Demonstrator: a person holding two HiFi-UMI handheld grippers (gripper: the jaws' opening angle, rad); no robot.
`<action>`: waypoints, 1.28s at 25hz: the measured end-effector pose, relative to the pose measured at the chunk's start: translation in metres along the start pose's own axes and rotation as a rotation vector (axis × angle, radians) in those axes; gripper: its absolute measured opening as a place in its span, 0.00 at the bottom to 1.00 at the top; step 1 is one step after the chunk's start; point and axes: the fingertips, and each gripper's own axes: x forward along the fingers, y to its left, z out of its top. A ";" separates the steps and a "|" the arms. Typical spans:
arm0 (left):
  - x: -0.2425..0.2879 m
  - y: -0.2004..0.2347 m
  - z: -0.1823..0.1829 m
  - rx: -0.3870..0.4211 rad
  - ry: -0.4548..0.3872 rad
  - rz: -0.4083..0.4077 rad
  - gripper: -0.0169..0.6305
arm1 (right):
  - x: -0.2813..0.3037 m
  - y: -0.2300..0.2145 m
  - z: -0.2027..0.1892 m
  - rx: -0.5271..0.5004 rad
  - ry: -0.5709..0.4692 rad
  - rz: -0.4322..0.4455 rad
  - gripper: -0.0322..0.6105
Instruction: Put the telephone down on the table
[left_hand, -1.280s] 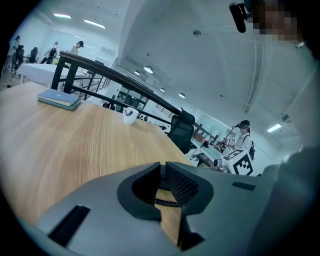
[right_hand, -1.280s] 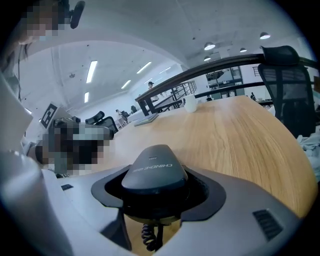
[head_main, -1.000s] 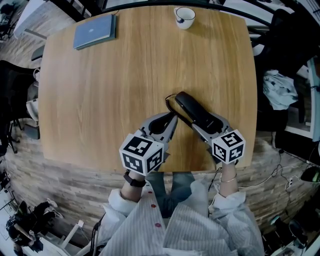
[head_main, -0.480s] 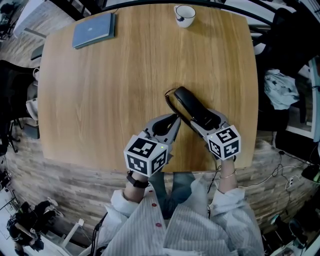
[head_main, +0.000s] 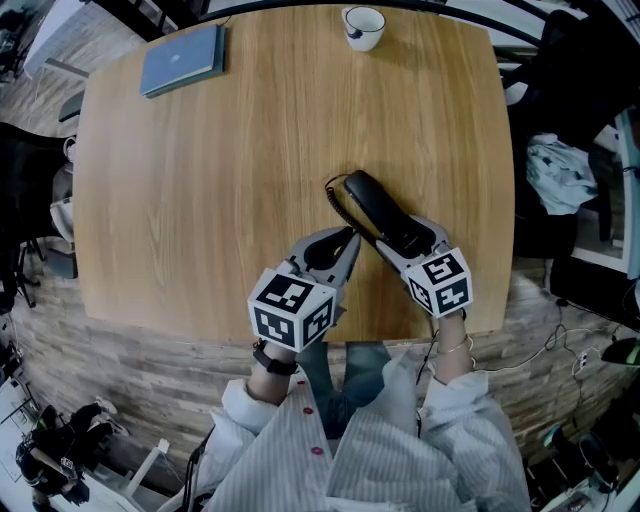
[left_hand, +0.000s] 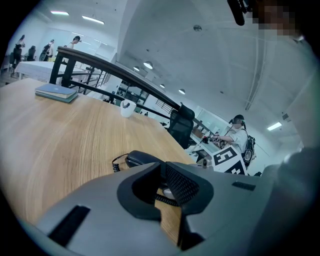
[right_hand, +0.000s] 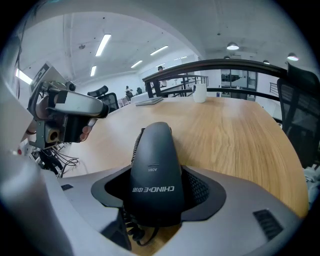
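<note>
Black plastic sits pinched in the right tool (head_main: 408, 243): its jaws clamp the near end of the telephone (head_main: 375, 210), and both have slid slightly to the far left since a second ago. The telephone's far end lies low over the tabletop (head_main: 220, 180), with the coiled cord (head_main: 335, 197) beside it; contact with the wood cannot be told. Just beside it, the left tool (head_main: 350, 236) has its jaws pressed together on nothing. A book (head_main: 183, 60) and a cup (head_main: 363, 25) sit at the far edge.

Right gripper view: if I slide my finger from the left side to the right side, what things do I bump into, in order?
left gripper → telephone → white cup. The book sits right above the telephone, so I left it out.
</note>
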 end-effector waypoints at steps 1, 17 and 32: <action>0.000 -0.001 -0.001 0.001 0.000 -0.001 0.09 | 0.000 0.000 -0.001 -0.002 -0.001 -0.004 0.54; -0.011 -0.005 0.000 0.004 -0.024 0.017 0.09 | 0.002 0.005 -0.007 0.011 0.023 -0.026 0.54; -0.026 -0.013 0.018 0.018 -0.074 0.025 0.09 | -0.024 0.007 0.002 0.002 -0.002 -0.047 0.54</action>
